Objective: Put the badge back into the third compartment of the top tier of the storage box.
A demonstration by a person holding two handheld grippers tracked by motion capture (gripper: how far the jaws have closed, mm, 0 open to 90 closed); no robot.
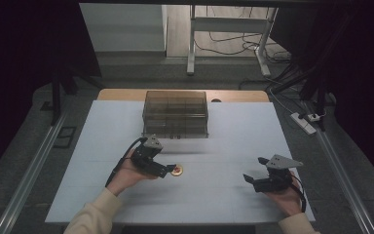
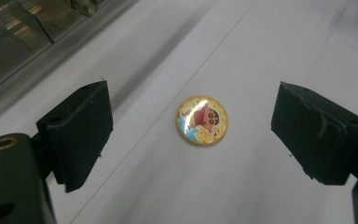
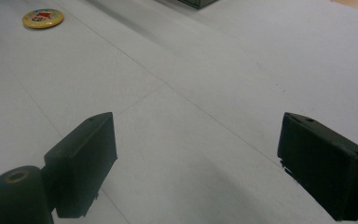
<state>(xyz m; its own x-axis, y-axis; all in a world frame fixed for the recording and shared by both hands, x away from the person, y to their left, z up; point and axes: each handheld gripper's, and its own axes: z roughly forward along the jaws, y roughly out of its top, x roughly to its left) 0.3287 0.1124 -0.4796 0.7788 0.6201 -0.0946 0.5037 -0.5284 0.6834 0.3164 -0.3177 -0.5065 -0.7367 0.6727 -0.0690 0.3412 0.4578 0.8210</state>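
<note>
Forearms in pale sleeves come in from the bottom of the high view, each hand holding a black gripper over a white, matte table [image 1: 224,195]. On that table the left gripper [image 1: 171,169] reaches toward a small round badge [image 1: 177,170] that lies flat near the table's middle, right at the jaw tips; whether they touch it is too small to tell. Well apart, the right gripper [image 1: 254,171] hovers near the table's right edge, its grey three-cornered plate on top. Behind both stands a smoky, see-through plastic organiser box [image 1: 176,114] divided into compartments; their contents cannot be made out.

From the left gripper view, the two blocky, matte black jaws stand spread wide, with the badge [image 2: 202,120] between them and clear of both. It is a glossy disc with a yellow rim and a cartoon figure, catching a glare. The box's corner [image 2: 23,37] is cut off at upper left.

Seen from the right gripper view, the jaws are likewise spread wide over bare table, faint seam lines crossing it. The badge [image 3: 43,18] sits far off at upper left.
</note>
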